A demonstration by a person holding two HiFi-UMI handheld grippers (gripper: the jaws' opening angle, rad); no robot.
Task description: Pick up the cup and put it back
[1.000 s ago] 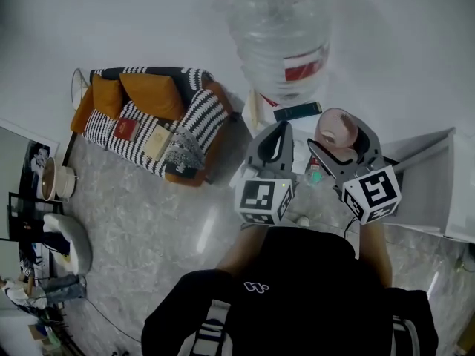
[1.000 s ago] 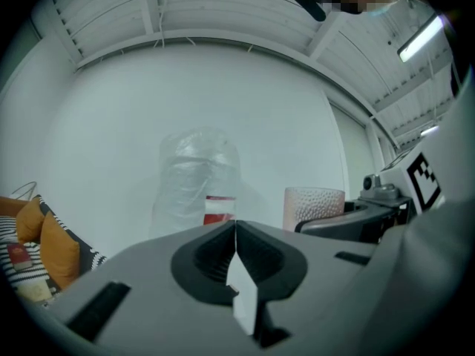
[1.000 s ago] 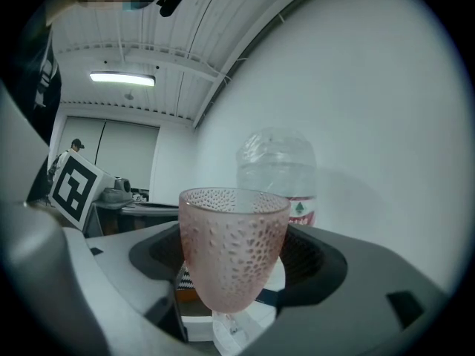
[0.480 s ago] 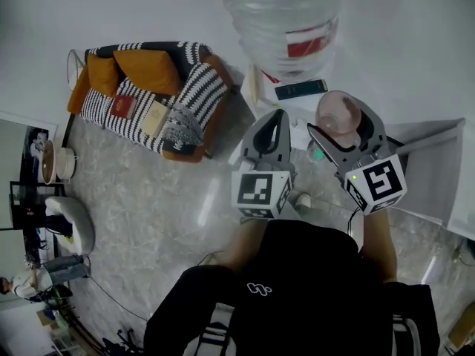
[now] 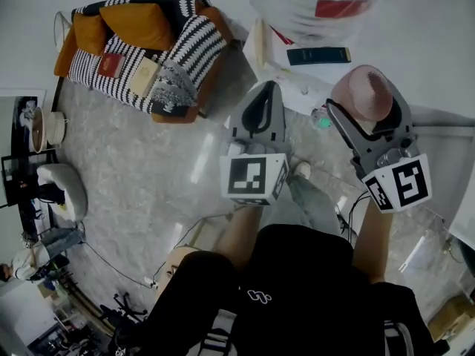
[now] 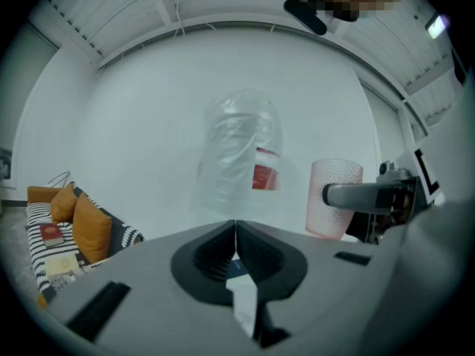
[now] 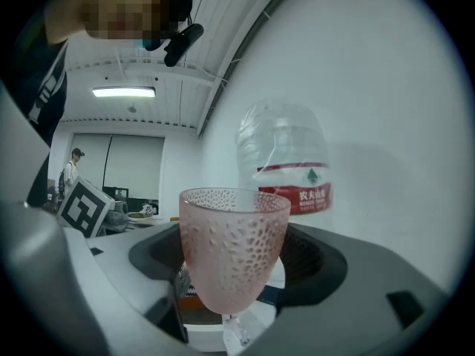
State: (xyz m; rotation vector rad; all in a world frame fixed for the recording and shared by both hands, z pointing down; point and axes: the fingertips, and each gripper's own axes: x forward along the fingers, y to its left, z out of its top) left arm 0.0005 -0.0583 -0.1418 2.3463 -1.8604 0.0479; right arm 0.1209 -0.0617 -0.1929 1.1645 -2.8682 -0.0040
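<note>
A pink dimpled cup (image 5: 362, 90) hangs upright in the air, and my right gripper (image 5: 369, 108) is shut on it. In the right gripper view the cup (image 7: 233, 247) fills the space between the jaws, held by its lower part. To its left my left gripper (image 5: 260, 117) is shut with nothing in it; its jaws meet at the tips (image 6: 235, 232). From the left gripper view the cup (image 6: 333, 197) shows at the right, in the right gripper's fingers (image 6: 355, 195). A large clear water bottle (image 5: 312, 2) stands just beyond both grippers.
The water bottle (image 7: 285, 158) has a red label and sits on a white dispenser (image 5: 297, 87) by the wall, with a dark box (image 5: 319, 55) on top. A striped sofa (image 5: 141, 47) with orange cushions stands at the left. A white cabinet (image 5: 449, 136) is at the right.
Both grippers have risen toward the head camera. The right one carries the cup up and to the right, away from the dispenser top. The left gripper stays shut.
</note>
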